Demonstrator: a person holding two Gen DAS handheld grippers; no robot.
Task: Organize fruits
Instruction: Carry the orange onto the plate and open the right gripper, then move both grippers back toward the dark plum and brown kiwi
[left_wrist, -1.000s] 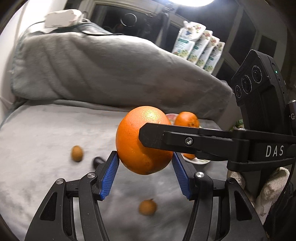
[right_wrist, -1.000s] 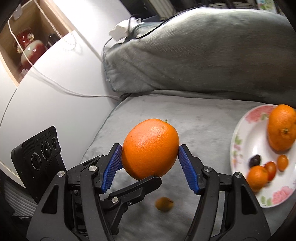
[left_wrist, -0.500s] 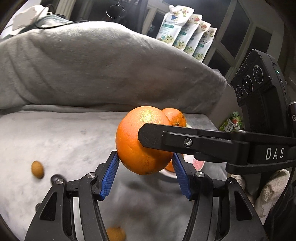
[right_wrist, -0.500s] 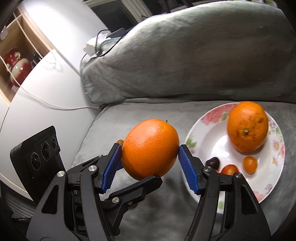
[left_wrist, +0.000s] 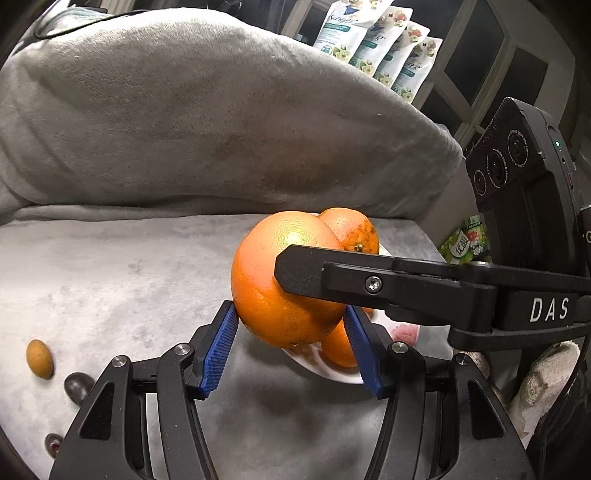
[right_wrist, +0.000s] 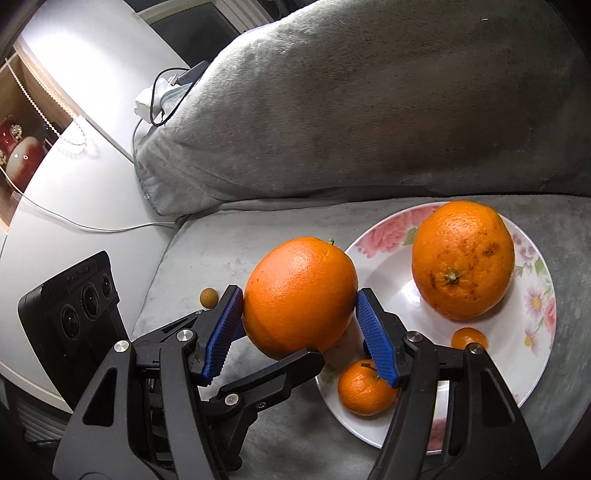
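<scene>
Both grippers are shut on one large orange (left_wrist: 280, 284), held in the air at the near left edge of a floral plate (right_wrist: 532, 369). My left gripper (left_wrist: 291, 347) clamps it between blue pads. My right gripper (right_wrist: 299, 328) clamps the same orange (right_wrist: 299, 295) from the other side. The plate holds a second large orange (right_wrist: 461, 258), a mandarin (right_wrist: 364, 387) and a small kumquat (right_wrist: 469, 338). The plate also shows in the left wrist view (left_wrist: 332, 369), mostly hidden behind the held orange.
Everything sits on a grey blanket (left_wrist: 129, 277) with a big grey cushion (left_wrist: 203, 122) behind. A loose kumquat (left_wrist: 39, 358) and two dark fruits (left_wrist: 78, 386) lie at the left. Snack bags (left_wrist: 373, 48) stand at the back. A white table (right_wrist: 74, 192) is left.
Both grippers carried the orange rightward to the plate. The plate and its fruit have come closer and moved left in the right wrist view. The grip has not changed.
</scene>
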